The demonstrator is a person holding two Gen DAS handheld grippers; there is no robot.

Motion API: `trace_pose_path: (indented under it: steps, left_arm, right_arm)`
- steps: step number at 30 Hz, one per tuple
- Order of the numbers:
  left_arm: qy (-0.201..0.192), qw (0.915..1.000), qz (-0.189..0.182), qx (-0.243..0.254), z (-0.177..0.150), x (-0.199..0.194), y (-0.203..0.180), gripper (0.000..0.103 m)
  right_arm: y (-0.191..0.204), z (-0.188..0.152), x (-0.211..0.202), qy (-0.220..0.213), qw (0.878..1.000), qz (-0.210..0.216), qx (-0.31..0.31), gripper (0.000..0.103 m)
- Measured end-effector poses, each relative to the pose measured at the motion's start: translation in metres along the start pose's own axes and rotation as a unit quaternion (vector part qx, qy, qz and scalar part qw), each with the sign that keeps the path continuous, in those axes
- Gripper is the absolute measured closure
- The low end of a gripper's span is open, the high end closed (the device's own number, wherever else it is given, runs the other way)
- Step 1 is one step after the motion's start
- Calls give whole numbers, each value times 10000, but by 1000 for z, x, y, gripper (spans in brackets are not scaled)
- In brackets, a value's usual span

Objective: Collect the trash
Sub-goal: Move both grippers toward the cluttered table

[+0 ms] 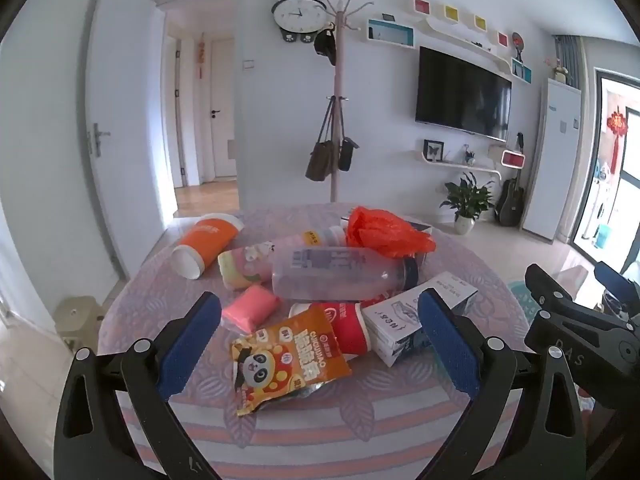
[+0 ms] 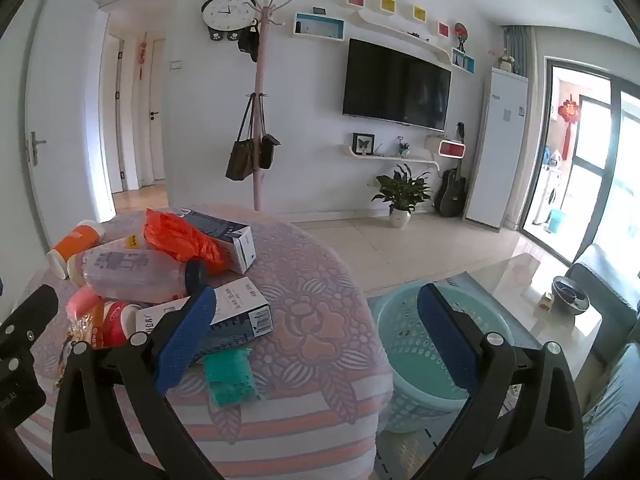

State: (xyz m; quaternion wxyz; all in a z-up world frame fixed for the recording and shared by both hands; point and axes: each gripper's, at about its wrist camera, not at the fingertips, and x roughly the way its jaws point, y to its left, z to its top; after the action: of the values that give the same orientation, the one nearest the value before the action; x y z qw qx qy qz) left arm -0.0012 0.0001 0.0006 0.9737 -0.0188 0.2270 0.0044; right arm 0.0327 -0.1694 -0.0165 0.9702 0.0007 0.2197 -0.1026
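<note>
Trash [image 1: 320,288] sits heaped on the round bench [image 1: 360,420] with its patterned cloth, and we see both grippers hanging above it, jaws spread wide, nothing between the pads. Left gripper [image 1: 316,340] hovers over the near side of the heap: a snack packet [image 1: 286,354] with a panda print lies closest, partly over a red paper cup [image 1: 348,328] on its side. A white carton [image 1: 416,316] leans against that cup, and the left gripper's right pad sits in front of it in view. A pink soft block [image 1: 250,310] lies just left of the packet. Behind them a clear plastic bottle [image 1: 340,274] with a dark cap lies flat, touching a pastel cup [image 1: 244,268]; an orange paper cup [image 1: 204,246] lies tipped over further left. An orange plastic bag [image 1: 384,232] is crumpled at the back, resting over a dark box [image 2: 228,236].

Right gripper [image 2: 316,340] hangs over the bench's right edge. A teal soft block [image 2: 230,374] lies near that edge, just in front of the white carton. A light blue basket [image 2: 408,336] stands on the floor beside the bench, below the right gripper; what we see of its inside holds nothing. A coat rack [image 1: 340,100], TV [image 1: 462,94] and potted plant [image 1: 466,202] stand well apart at the far wall.
</note>
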Motion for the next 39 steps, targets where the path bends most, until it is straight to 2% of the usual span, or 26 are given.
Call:
trace_pose_path:
  steps: [7,20,39]
  left_arm:
    - [43,9999,-144,-51,-1,2,3,7]
    - [-107,9999,-68,54,0,-14,3,7]
    - [-77,9996,-260,44,-2,-16,1,8]
  right_arm:
    - [-1,2,-9,-142,9999,38,-64,7]
    - [2,0,-9,-106,9999,31,-29,7]
    - [0,-1,-8,-91,9999,11,-93,9]
